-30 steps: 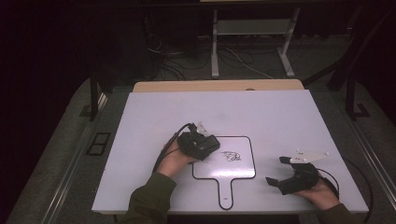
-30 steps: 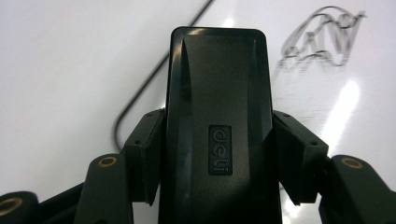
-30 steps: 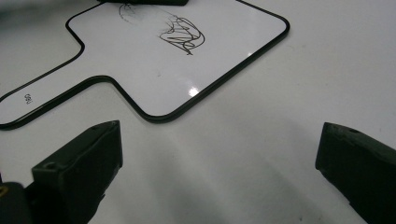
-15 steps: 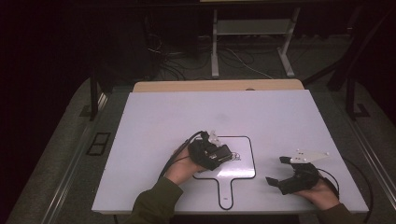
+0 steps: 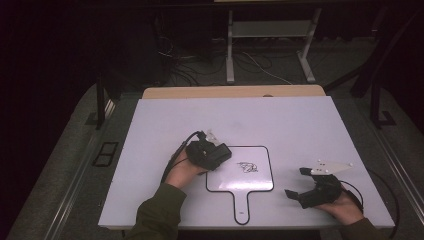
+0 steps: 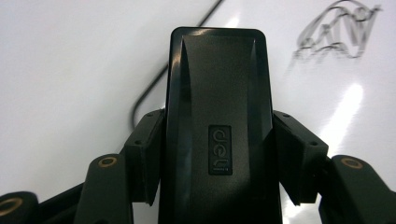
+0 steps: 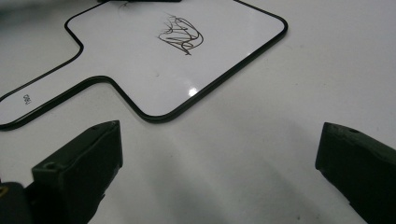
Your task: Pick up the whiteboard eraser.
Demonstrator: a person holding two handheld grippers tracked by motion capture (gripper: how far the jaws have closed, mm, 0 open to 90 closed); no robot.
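Black eraser [image 6: 217,135] is pinched in the left gripper [image 5: 220,154], jaws pressed against its two long sides, label face up. In the high view eraser and gripper sit at the left edge of the whiteboard [image 5: 257,177], the eraser's far end just over the board's black border. In the left gripper view the eraser points toward the scribble [image 6: 338,30], which lies ahead of its tip and off to one side, not touching. Can't tell whether the eraser's underside rests on the board or hangs just above it.

Scribble is a small dark tangle near the middle of the board [image 7: 180,32]. Board is white with a black rim, paddle-shaped, handle toward the person, flat on the white table [image 5: 300,120].

Right gripper [image 5: 295,184] sits on the table right of the board, well apart from it, jaws spread wide with nothing between them. Its view looks across bare table to the board's handle and body. Right hand [image 5: 340,207] wraps it from behind; left hand [image 5: 182,170] holds the other gripper, left of the board.
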